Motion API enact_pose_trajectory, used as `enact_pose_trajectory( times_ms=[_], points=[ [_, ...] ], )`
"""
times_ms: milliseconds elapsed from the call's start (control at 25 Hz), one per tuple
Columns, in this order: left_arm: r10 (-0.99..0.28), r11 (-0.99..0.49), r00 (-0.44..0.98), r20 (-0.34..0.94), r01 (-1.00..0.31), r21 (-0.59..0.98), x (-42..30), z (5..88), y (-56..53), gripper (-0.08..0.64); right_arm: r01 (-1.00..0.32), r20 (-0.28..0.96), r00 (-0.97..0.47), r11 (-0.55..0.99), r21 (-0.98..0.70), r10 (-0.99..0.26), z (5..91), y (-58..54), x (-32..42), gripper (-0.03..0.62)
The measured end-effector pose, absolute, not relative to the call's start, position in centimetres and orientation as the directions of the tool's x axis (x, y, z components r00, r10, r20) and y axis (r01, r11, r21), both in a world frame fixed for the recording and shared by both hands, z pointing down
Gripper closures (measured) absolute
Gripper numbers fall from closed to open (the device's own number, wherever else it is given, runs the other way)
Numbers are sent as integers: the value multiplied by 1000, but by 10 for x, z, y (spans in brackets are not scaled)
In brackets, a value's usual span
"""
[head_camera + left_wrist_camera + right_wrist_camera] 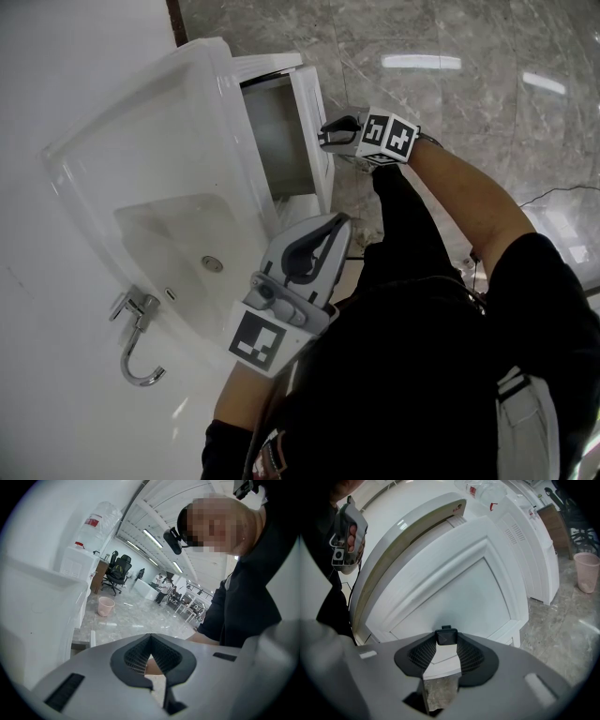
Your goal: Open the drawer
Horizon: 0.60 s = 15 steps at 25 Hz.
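My right gripper [326,134] clamps the knob [446,636] at 12 o'clock, with the drawer front [309,112] ajar. My left gripper [150,639] is closed and empty at 6 o'clock.

Looks like an open-plan office. Shown by black swivel chairs [117,571], rows of tables [190,606] farther back with people [164,585] among them, long strip lights [152,537] overhead, a water cooler [75,563] with its bottle [101,520] on top, and a pink bin [106,606] on a polished marble floor [450,103]. Close by, against a white wall [56,75], a white basin [169,230] with a chrome tap [139,342]
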<state>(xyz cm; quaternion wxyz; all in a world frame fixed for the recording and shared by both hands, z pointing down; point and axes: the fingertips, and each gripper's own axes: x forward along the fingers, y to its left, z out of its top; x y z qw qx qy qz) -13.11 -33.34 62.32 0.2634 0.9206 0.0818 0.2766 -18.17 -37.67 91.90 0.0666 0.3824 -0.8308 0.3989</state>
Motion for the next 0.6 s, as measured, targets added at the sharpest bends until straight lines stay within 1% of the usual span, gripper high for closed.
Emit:
enact_pose_trajectory(
  times_ms=[600],
  points=[
    [286,-861,833,473,7,508,-120,617,-329,560,-692,427,-695,378,-615,-578,919,-346,-161,459]
  ],
)
